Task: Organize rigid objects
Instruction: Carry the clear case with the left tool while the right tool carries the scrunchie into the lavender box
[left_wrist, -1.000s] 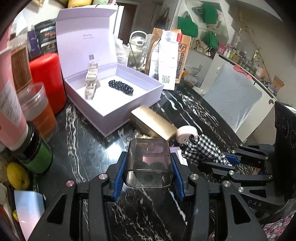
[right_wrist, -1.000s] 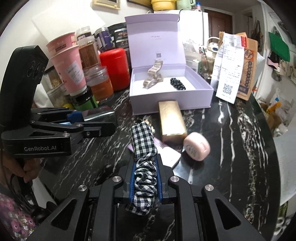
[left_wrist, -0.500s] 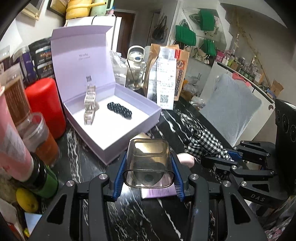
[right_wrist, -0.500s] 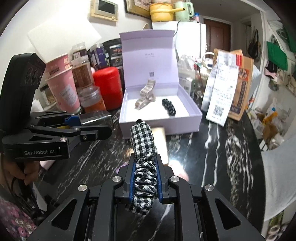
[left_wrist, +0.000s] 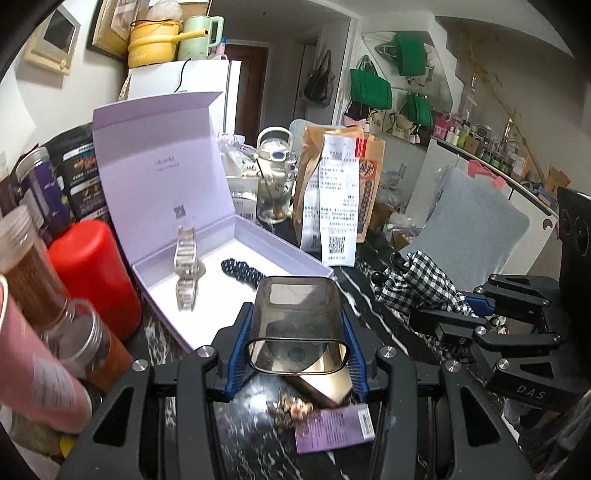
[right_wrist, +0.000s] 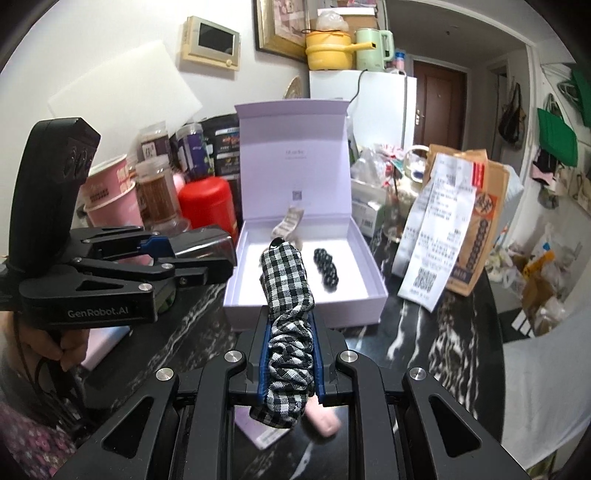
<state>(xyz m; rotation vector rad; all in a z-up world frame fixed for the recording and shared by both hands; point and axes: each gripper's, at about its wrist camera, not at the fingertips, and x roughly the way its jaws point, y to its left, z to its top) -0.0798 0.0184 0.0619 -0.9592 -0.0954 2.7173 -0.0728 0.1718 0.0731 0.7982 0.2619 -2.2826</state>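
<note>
1. Left wrist view showed me the smoky clear case (left_wrist: 297, 325) clamped between the left gripper (left_wrist: 297, 343) fingers, held above the desk (left_wrist: 236, 435) just short of the open lilac box (left_wrist: 236, 254). Its long axis ran forward along the fingers, open mouth toward the camera, closed end toward the box.

2. I saw the checked scrunchie (right_wrist: 288, 317) pinched in the right gripper (right_wrist: 291, 354), whose fingers sat nearly together on the fabric. It stood lengthwise along the fingers, its free end toward the box, with the rest bunched behind the pads.

3. My main worry was the case: its smooth, hard walls were gripped only at the sides, so a tilt or a jolt could have let it slide out forward.

4. I judged the two grippers close, side by side, so steering both to the same box risked a knock between them.

5. Inside the box a silver clip (left_wrist: 186, 254) and a black bead bracelet (left_wrist: 242, 271) already lay, so a careless drop could have struck or scattered them.

6. Nearby, the red canister (left_wrist: 92, 273) and jars crowded the box's left side, and a wide swing could have toppled them.
</note>
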